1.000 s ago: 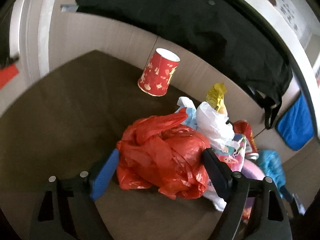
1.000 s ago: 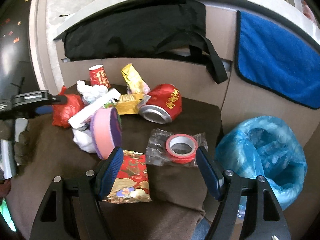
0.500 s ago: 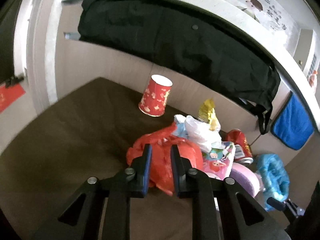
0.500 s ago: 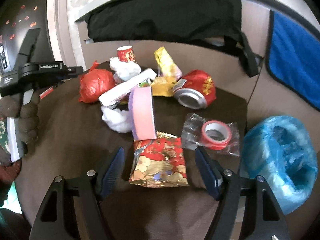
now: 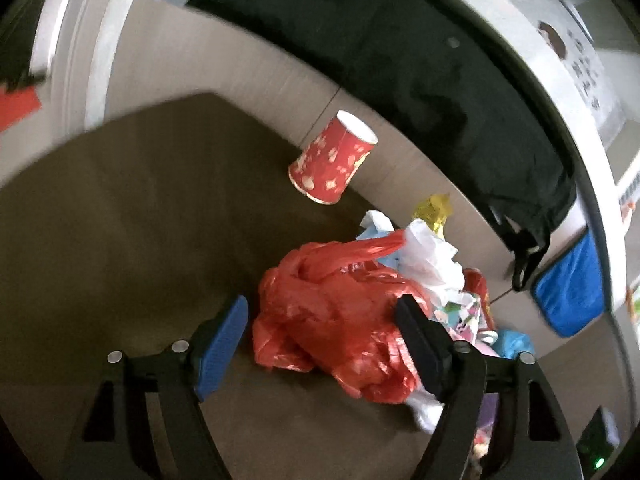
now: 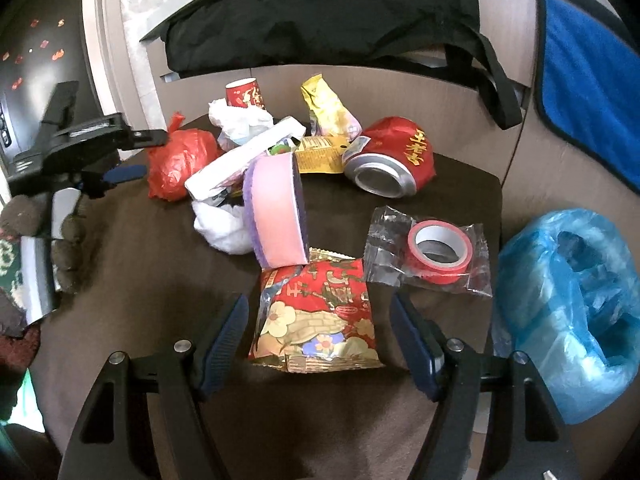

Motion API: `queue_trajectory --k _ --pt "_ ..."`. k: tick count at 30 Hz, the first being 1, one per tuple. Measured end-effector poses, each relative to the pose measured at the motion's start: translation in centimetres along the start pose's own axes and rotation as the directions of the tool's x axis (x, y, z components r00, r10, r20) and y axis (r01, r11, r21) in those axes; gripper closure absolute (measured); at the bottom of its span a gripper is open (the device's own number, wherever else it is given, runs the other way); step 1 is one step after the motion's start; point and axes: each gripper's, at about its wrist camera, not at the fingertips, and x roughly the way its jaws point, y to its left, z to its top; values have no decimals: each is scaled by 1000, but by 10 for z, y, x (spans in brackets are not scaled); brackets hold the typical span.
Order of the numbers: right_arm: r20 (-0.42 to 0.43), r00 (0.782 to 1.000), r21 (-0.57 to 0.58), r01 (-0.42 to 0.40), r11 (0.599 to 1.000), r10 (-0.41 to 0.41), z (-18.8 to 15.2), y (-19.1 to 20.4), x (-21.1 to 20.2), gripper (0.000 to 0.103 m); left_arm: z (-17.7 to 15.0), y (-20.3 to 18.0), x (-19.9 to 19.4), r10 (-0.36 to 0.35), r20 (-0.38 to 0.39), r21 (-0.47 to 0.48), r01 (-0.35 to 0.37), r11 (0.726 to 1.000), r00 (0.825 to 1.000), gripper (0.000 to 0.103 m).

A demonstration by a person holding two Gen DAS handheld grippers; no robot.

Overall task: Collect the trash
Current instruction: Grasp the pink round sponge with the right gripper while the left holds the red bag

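Red bag [image 5: 340, 320] is lying near the table's [image 5: 120, 220] far-left corner, sitting between the left gripper's [image 5: 320, 332] jaws, which have just been opening; pads not pressing it. Snack packet [image 6: 316, 316] is lying near the front edge between the right gripper's [image 6: 320, 336] spread jaws, untouched. Blue bin bag [image 6: 568, 308] is hanging off the right edge.

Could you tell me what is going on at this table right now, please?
A person is clearing trash with a two-finger tool in each hand. The left tool has just reopened and straddles a red bag without gripping it. The right tool hangs open around a snack packet. A can, a cup and a tape roll lie loose, and a blue bin bag waits alongside.
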Motion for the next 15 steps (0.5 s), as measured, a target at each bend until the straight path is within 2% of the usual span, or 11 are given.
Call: queue_trajectory --k 2,6,8,9,12,13,15 --pt "7 1000 -6 5 1000 -5 0 1 -2 33 3 5 10 -45 -32 -71 42 997 998 23" --pt "8 1000 -16 9 1000 -9 0 3 -2 33 12 5 22 -34 -69 -138 24 990 997 21" --pt "16 1000 -20 14 1000 -13 0 5 -4 33 16 1 19 -34 -70 -135 24 991 997 31" --pt "23 1000 -21 15 1000 -14 0 6 -6 33 17 -4 14 -36 -58 -114 29 993 998 42" --pt "48 999 -16 -6 1000 7 10 8 -13 33 15 -16 -2 -39 -20 -46 38 998 999 52" --pt "58 998 -14 -11 1000 11 15 8 -15 33 14 -21 -7 -34 -5 -21 33 999 999 64" --pt "75 997 -15 -10 1000 12 29 10 -16 33 11 -28 -20 -19 29 28 18 999 999 63"
